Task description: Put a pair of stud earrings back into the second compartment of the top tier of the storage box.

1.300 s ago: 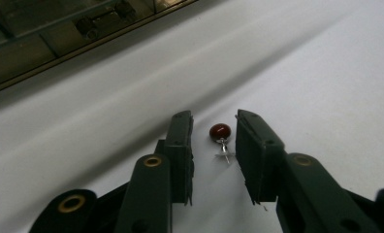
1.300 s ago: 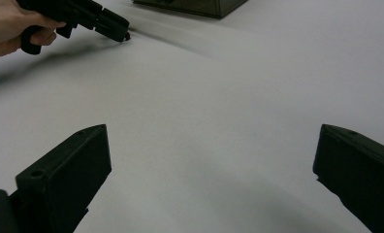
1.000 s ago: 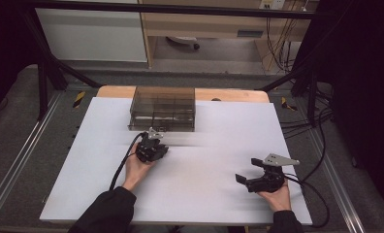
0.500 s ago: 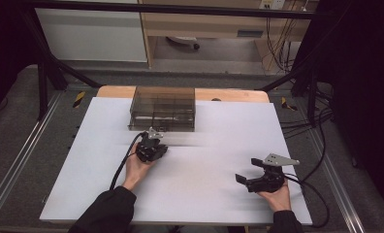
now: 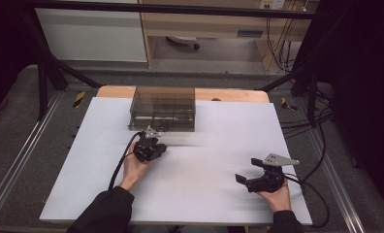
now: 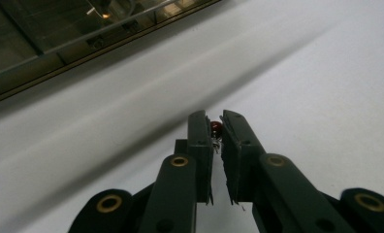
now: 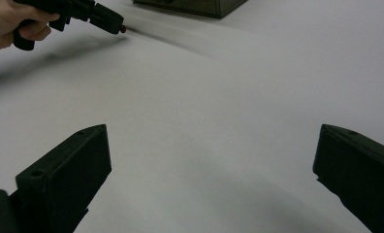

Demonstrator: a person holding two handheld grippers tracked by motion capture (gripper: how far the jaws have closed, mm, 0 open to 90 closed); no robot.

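The left gripper (image 6: 217, 127) is pinched nearly closed on a small dark-red bead-like piece (image 6: 216, 127) with thin wire legs — possibly an electronic part, though it is too small to name with certainty. It sits right at the jaw tips, held just above the white bench (image 5: 204, 194), a short way in front of the smoky transparent box (image 5: 163, 108) at the far side. The step in hand looks like the carry: the piece is gripped and lifted, and the box with its compartments appears to be where it goes. The next move would call for a forward reach over the near wall of the box, lining up with one compartment before the jaws ease apart; which compartment cannot be told. The red head points forward out of the jaw tips toward the box, the legs trailing back between the jaws, so its long axis seems to run along the gripper's own line. The right gripper (image 7: 212, 174) rests low on the bench well apart, jaws spread wide — holding nothing.
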